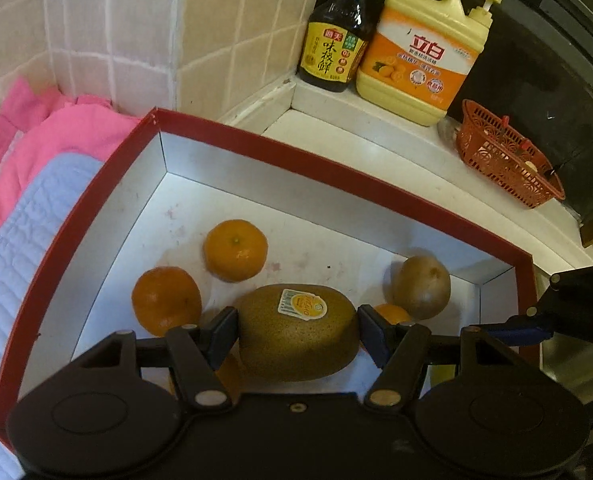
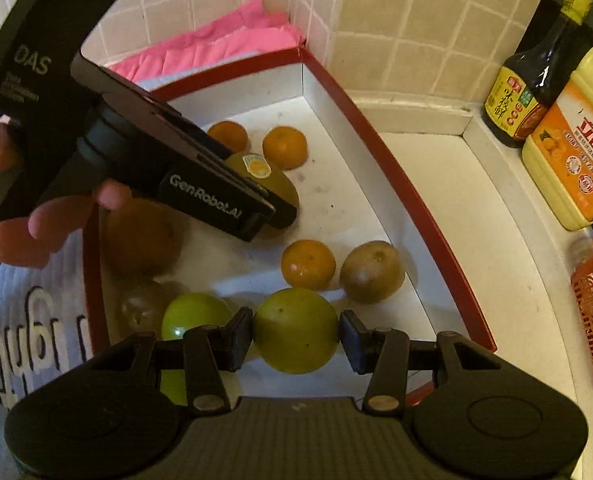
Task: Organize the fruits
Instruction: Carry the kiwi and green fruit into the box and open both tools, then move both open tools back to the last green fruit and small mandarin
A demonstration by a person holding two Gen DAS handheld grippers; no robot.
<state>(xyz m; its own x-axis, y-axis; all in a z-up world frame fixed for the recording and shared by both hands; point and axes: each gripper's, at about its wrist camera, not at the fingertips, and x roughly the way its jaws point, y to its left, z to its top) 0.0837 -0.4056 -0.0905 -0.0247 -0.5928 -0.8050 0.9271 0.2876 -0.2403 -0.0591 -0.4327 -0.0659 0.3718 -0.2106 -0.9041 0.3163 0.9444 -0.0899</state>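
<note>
A red-rimmed white box (image 1: 336,172) holds the fruit. My left gripper (image 1: 297,330) is shut on a brown kiwi with a sticker (image 1: 292,348), both pads pressing its ends, low over the box floor. Around it lie two oranges (image 1: 235,250) (image 1: 166,300) and a bare kiwi (image 1: 422,286). My right gripper (image 2: 296,332) is shut on a green round fruit (image 2: 296,344) above the box's near end. A second green fruit (image 2: 194,316) sits to its left. The left gripper (image 2: 272,212), held by a person's hand (image 2: 36,224), covers part of the stickered kiwi (image 2: 256,168).
A dark sauce bottle (image 1: 332,52) and a yellow detergent jug (image 1: 420,52) stand on the ledge behind the box. A red plastic basket (image 1: 508,160) lies to the right. Pink cloth (image 1: 56,128) and a white quilted cloth (image 1: 24,240) border the box's left side. Tiled walls close the corner.
</note>
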